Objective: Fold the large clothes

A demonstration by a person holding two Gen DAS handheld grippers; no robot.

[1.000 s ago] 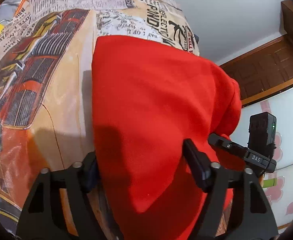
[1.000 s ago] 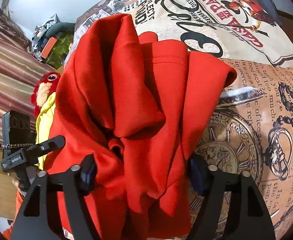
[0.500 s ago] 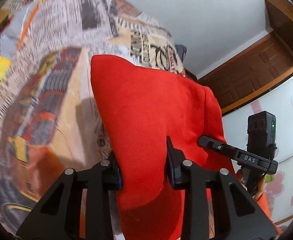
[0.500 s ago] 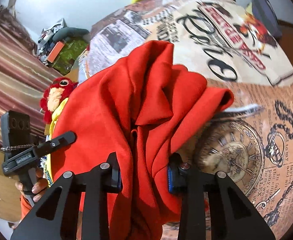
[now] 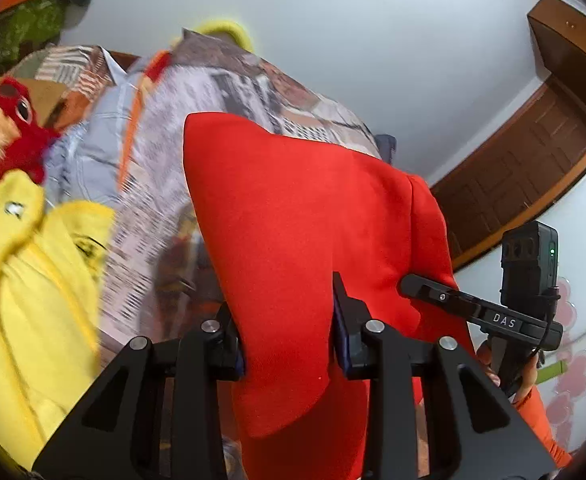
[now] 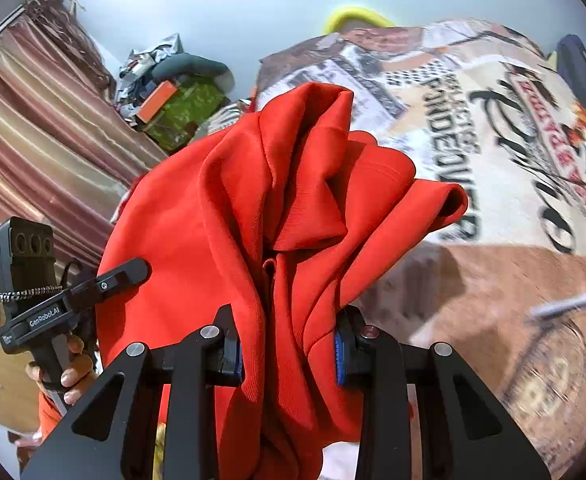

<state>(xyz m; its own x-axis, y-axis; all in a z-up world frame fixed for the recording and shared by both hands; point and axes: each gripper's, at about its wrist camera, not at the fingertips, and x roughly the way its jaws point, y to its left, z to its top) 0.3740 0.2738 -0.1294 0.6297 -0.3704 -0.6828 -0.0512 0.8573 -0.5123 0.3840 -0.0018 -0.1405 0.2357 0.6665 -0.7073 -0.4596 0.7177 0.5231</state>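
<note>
Left gripper (image 5: 289, 334) pinches smooth flat panel of red garment (image 5: 293, 220); right gripper (image 6: 289, 344) clamps bunched folds of it (image 6: 293, 208), lifted above printed bedspread (image 6: 493, 120). Only left view shows yellow garment (image 5: 25, 300), red plush toy (image 5: 17, 128); only right view striped curtain (image 6: 33, 120). Readable: "DAS", "GenRobot.AI".

The right claw (image 6: 289, 350) pinches a bunched fold of the bright red fabric garment (image 6: 277, 216), lifted above the printed newspaper-pattern bedspread (image 6: 493, 160). The left claw (image 6: 123, 274) grips its left edge.
</note>
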